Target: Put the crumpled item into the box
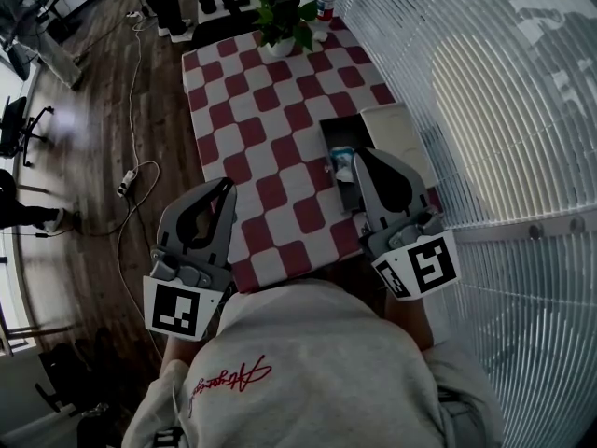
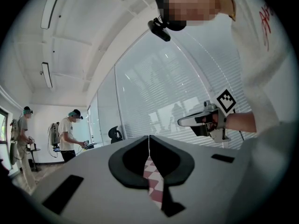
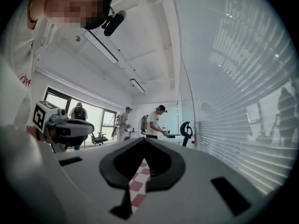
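Checkered desk (image 1: pixel 270 110) spreads below us. Just ahead of our right gripper's (image 1: pixel 360 155) closed, empty jaws, the open box (image 1: pixel 336 132) holds the crumpled item (image 1: pixel 341 164). Our left gripper's (image 1: pixel 227 186) jaws are closed too.

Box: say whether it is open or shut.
Open. The box shows its dark inside, with a pale flap folded out beside it and something pale lying in it.

Bright daylight through blinds (image 1: pixel 485 91), heavy fisheye vignetting, soft edges, dim floor (image 1: pixel 93 138)
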Motion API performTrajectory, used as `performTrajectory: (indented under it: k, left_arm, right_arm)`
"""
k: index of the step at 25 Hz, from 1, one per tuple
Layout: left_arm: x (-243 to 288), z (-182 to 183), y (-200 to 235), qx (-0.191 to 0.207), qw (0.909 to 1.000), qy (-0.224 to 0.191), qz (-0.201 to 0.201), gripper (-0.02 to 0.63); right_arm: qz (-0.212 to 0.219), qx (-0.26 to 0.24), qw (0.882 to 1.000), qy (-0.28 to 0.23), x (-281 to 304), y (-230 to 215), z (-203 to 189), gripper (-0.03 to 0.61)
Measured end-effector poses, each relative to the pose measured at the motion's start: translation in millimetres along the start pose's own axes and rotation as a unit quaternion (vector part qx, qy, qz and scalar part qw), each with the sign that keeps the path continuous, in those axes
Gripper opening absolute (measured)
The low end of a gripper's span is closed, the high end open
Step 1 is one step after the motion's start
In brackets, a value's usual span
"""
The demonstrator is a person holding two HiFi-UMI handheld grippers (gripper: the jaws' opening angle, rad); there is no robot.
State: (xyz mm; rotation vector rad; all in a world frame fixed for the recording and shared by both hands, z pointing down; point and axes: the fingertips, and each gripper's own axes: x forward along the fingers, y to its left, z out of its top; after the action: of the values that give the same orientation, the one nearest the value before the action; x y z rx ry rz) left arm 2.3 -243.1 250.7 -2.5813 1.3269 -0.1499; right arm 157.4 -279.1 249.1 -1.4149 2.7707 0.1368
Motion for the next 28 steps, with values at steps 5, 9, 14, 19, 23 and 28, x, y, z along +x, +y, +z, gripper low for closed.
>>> performTrajectory:
  k: [5, 9, 14, 19, 23, 28]
  left_arm:
    - [-2, -1, 3, -0.001, 1.0000, -0.001, 0.003, 0.018]
    - [-4, -3, 4, -0.001, 1.0000, 0.002, 0.004, 0.018]
    - [-5, -4, 7, -0.005, 1.0000, 0.002, 0.005, 0.018]
    - [-7, -6, 7, -0.004, 1.0000, 0.006, 0.004, 0.018]
    - [-9, -5, 7, -0.003, 1.0000, 0.004, 0.005, 0.018]
    - [-9, -5, 6, -0.004, 1.0000, 0.002, 0.004, 0.018]
  right_arm:
    - [0.003, -0.013, 1.000, 0.007, 4, 5, -2, 0.011]
    - [0.005, -0.016, 1.000, 0.007, 4, 8, -3, 0.011]
    - [0.005, -0.017, 1.000, 0.005, 7, 11, -1, 0.011]
    - [0.006, -0.019, 1.000, 0.004, 7, 13, 0, 0.011]
    - [0.007, -0.020, 1.000, 0.003, 6, 15, 0, 0.011]
    - [0.007, -0.023, 1.000, 0.002, 5, 16, 1, 0.011]
